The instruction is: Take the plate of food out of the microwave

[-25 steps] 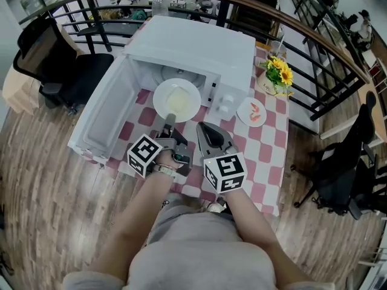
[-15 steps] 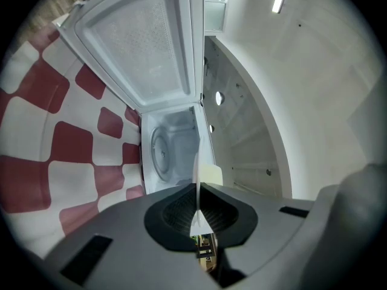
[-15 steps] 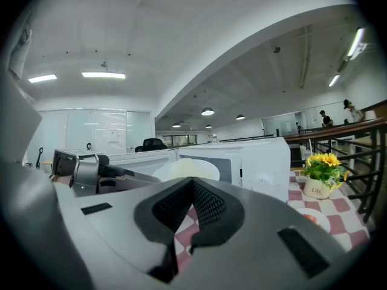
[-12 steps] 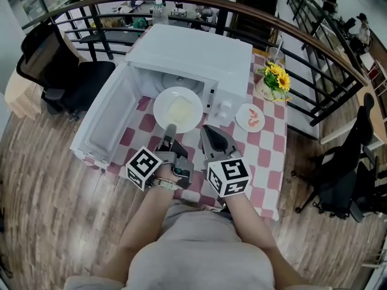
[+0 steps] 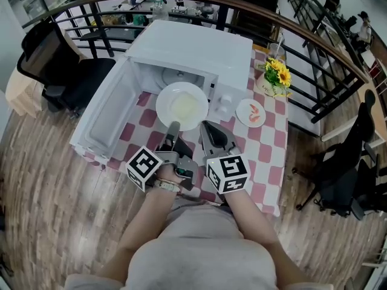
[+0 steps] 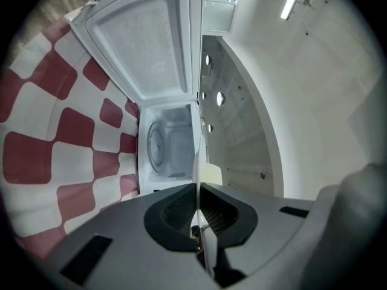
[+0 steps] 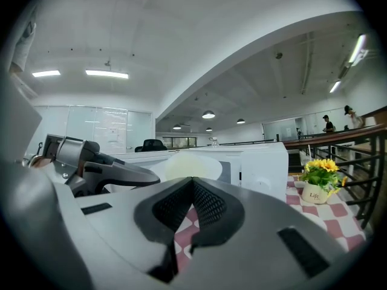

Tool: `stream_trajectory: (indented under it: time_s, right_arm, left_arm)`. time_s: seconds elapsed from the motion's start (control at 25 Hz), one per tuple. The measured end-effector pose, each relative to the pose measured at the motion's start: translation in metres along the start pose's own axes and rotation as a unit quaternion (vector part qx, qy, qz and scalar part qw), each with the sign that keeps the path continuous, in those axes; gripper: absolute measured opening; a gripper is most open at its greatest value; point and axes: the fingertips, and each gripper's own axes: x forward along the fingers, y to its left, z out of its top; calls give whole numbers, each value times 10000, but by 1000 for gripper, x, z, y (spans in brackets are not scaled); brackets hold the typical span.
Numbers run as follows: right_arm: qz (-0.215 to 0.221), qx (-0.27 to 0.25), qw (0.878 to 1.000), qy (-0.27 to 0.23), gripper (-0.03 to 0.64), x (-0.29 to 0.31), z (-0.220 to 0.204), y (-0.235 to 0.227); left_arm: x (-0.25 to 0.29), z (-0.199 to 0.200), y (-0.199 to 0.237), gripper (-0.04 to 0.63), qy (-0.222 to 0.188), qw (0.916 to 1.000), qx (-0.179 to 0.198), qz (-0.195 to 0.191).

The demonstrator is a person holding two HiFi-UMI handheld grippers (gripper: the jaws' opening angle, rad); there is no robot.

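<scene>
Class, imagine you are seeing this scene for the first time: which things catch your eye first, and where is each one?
The eye goes first to the white plate of pale food, pinched at its near rim by the left gripper at the mouth of the white microwave, whose door hangs open to the left. Next come the red-and-white checked tablecloth and the yellow flowers to the right of the microwave.

microwave [image 5: 199, 47] 1 | plates [image 5: 183, 106] [image 5: 251, 112] 2 | claws [image 5: 173, 125] [image 5: 205, 125] 2 | flower pot [image 5: 270, 82] 1 | checked table [image 5: 266, 156] 1
</scene>
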Motion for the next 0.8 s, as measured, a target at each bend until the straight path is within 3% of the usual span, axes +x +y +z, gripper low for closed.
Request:
stream_trajectory:
  time_s: [0.8]
  right_arm:
    - [22,-64,9999,-86,23,-5,2,5]
  left_arm:
    - [-8,-3,5,15,-42,10000,19,19]
